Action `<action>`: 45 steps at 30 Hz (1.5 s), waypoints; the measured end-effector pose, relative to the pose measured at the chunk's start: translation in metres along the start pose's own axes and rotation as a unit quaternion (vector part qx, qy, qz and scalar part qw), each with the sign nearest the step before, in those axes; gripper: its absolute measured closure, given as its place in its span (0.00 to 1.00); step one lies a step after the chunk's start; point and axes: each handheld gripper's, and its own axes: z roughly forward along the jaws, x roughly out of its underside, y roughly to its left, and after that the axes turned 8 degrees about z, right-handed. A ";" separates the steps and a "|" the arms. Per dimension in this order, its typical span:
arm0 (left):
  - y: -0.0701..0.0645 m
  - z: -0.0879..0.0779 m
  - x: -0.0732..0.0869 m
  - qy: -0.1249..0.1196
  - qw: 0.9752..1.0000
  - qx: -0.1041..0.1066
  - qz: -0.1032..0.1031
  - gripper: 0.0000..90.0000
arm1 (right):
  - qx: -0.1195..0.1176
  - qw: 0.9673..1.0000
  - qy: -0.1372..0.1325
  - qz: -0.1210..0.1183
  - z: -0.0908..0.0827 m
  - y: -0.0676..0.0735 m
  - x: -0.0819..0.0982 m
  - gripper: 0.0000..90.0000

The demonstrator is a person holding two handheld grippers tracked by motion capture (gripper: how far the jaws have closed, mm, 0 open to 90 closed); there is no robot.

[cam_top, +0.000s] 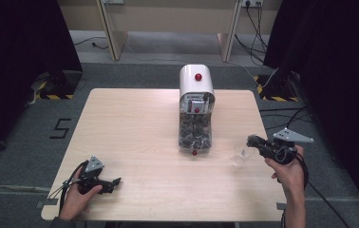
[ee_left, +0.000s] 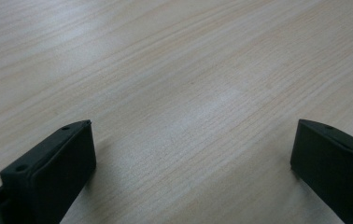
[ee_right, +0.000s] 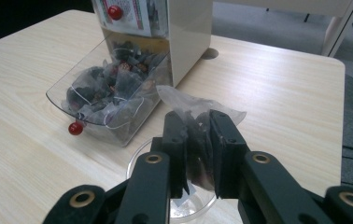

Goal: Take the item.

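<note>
— What does the right gripper [ee_right: 198, 140] hold?

— A small sachet [ee_right: 198, 112] of thin, crinkly see-through film with dark contents, pinched between the two black jaws. Its lower part is hidden behind the jaws. It hangs just above a clear round cup [ee_right: 184, 205], whose rim is partly covered by the gripper.

— And in the high view?

— The right gripper [cam_top: 252, 141] is near the table's right edge, and the cup [cam_top: 239, 158] is a faint glassy shape, hard to make out.

— What lies beyond?

— A white round-topped dispenser [cam_top: 196, 83] with a red knob; its clear tray [ee_right: 72, 105] is heaped with similar dark sachets, and a red ball sits at the tray's front.

— The other hand?

— The left gripper [cam_top: 116, 181] rests low at the near left of the pale wood-grain table [cam_top: 135, 123], jaws spread wide over bare tabletop [ee_left: 188, 93].
</note>
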 end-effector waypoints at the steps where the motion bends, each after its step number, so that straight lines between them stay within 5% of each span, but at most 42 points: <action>1: 0.000 0.000 0.000 0.000 1.000 0.000 0.000 0.00 | -0.001 1.000 0.005 -0.001 0.001 0.000 0.000 0.87; 24: 0.000 0.000 0.000 0.000 1.000 0.000 0.000 0.00 | -0.017 0.998 0.056 -0.012 0.025 0.003 0.009 0.86; 45: 0.000 0.000 0.000 0.000 1.000 0.000 0.000 0.00 | -0.015 0.999 0.047 -0.016 0.023 0.006 0.008 0.68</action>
